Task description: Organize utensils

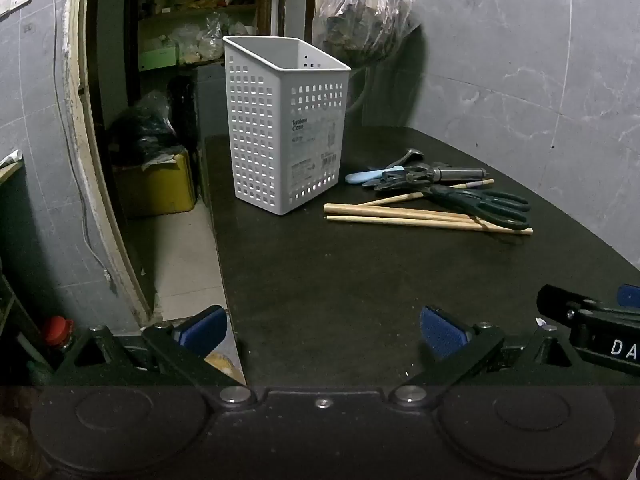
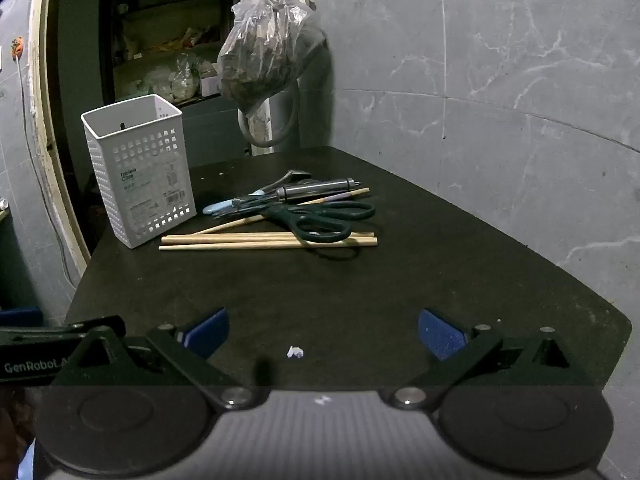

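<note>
A white perforated utensil holder (image 1: 285,128) (image 2: 140,170) stands upright and looks empty on the dark table (image 1: 360,280) (image 2: 340,288). To its right lies a pile: wooden chopsticks (image 1: 420,216) (image 2: 260,240), dark-handled scissors (image 1: 484,204) (image 2: 324,218), a light blue handled utensil (image 1: 374,175) (image 2: 220,206) and a dark metal tool (image 1: 456,173) (image 2: 316,189). My left gripper (image 1: 323,334) hovers open over the table's near left edge, nothing between its blue pads. My right gripper (image 2: 324,334) is open too, empty, well short of the pile.
A plastic bag (image 1: 362,12) (image 2: 268,54) hangs on the grey tiled wall behind the table. Left of the table is a doorway with shelves (image 1: 192,20) and a yellow box (image 1: 154,184) on the floor. A small white scrap (image 2: 295,353) lies on the table.
</note>
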`<act>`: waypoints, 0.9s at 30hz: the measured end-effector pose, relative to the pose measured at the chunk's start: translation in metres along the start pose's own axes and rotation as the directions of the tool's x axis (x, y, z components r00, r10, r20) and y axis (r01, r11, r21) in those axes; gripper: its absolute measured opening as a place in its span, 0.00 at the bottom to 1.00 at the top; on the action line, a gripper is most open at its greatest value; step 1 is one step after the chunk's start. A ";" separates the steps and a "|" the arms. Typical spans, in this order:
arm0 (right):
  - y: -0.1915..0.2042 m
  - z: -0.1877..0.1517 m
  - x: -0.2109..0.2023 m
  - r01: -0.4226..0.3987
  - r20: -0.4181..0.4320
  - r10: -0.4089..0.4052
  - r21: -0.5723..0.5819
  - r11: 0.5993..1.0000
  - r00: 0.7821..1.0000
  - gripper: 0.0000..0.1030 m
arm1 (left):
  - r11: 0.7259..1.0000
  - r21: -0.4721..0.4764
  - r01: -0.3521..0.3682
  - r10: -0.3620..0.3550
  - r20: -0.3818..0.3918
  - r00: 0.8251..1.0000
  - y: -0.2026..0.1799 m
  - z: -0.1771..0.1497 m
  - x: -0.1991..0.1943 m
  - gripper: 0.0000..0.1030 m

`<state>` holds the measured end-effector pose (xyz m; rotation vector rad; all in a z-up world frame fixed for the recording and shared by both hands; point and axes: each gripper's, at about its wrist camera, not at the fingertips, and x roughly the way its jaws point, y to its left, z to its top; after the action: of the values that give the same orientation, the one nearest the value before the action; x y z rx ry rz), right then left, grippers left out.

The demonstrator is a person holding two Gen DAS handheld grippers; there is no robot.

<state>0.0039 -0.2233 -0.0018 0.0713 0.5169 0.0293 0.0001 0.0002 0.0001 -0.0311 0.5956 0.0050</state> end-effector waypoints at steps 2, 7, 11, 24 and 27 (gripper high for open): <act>0.000 0.000 -0.001 -0.001 0.001 0.001 0.000 1.000 1.000 1.00 | 1.000 0.000 0.002 -0.002 0.002 1.000 0.000 0.000 0.000 0.99; 0.000 0.000 0.001 0.005 -0.007 -0.005 -0.007 1.000 1.000 1.00 | 1.000 0.004 0.002 -0.002 0.000 1.000 -0.001 0.000 0.001 0.99; 0.002 0.000 0.000 0.004 -0.009 -0.004 -0.004 1.000 1.000 1.00 | 1.000 0.001 0.000 0.000 0.000 1.000 -0.003 0.000 0.003 0.99; 0.000 0.000 0.002 0.001 -0.011 -0.001 0.001 1.000 1.000 1.00 | 1.000 0.000 0.004 -0.004 0.001 1.000 -0.003 -0.001 0.002 0.99; 0.000 0.000 0.002 0.001 -0.011 -0.001 -0.001 1.000 1.000 1.00 | 1.000 0.001 0.004 -0.004 0.002 1.000 -0.002 -0.001 0.002 0.99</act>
<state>0.0051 -0.2228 -0.0027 0.0697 0.5279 0.0286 0.0015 -0.0023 -0.0016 -0.0317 0.5937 0.0009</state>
